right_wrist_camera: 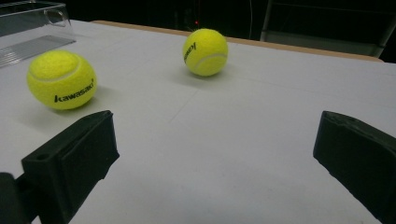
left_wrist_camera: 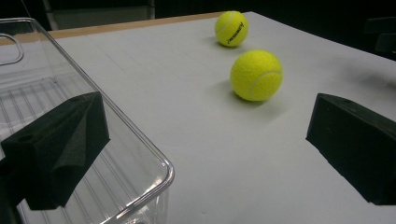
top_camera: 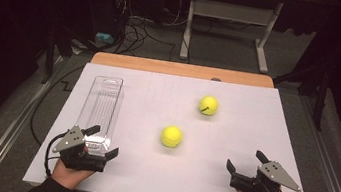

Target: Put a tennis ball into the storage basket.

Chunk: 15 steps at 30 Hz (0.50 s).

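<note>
My left tongs [top_camera: 99, 140] – jaws spread wide, gripping nothing, at the table's near-left edge; one jaw sits over the near end of the clear tray [top_camera: 102, 102]. My right tongs [top_camera: 246, 161] – jaws likewise apart and empty, near-right edge. White table [top_camera: 233, 135]: broad bare surface between and ahead of both tongs. Clear tray: long axis runs away from me along the left side; its near end is partly hidden behind the left tongs. Nearer tennis ball [top_camera: 172, 136] – mid-table. Farther tennis ball [top_camera: 208, 105] – beyond it, slightly right, well apart. Lettering legible on the nearer ball in the right gripper view.
</note>
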Motion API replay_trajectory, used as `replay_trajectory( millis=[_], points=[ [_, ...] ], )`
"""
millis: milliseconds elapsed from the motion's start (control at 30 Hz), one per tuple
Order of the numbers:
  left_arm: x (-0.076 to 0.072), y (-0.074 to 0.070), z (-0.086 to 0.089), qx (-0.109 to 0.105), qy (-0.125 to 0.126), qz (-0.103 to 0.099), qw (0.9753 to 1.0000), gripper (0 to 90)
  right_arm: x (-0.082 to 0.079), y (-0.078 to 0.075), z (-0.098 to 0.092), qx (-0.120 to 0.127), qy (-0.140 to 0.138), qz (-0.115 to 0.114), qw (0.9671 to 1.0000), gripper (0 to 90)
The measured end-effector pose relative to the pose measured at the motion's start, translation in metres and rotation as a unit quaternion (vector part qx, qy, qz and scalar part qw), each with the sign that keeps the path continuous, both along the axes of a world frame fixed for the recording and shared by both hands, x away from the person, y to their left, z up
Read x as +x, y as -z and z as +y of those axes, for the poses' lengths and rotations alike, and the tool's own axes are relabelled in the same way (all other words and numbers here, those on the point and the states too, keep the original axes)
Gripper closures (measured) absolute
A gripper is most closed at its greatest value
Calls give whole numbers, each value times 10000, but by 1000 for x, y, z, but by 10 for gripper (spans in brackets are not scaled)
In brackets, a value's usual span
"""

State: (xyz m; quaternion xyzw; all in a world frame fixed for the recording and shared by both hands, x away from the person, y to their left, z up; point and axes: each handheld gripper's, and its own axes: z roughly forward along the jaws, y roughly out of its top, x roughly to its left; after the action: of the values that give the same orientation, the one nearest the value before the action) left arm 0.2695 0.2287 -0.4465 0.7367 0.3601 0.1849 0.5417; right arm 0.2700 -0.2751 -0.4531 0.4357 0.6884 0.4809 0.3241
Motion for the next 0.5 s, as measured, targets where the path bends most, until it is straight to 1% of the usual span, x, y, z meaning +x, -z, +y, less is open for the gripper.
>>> replay_trajectory(
  millis=[167,300,400,500],
  points=[
    [0,0,-1,-3,-1,15,10000,2,0,1,-2,28,61,-9,10000,0],
    [0,0,0,-38,-20,22,10000,2,0,0,-3,67,50,-33,10000,0],
    [0,0,2,-114,-28,26,9999,4,0,-1,-3,96,56,-58,9999,0],
    [0,0,2,-124,-24,36,9999,6,-1,0,-3,124,55,-37,9999,0]
  ],
)
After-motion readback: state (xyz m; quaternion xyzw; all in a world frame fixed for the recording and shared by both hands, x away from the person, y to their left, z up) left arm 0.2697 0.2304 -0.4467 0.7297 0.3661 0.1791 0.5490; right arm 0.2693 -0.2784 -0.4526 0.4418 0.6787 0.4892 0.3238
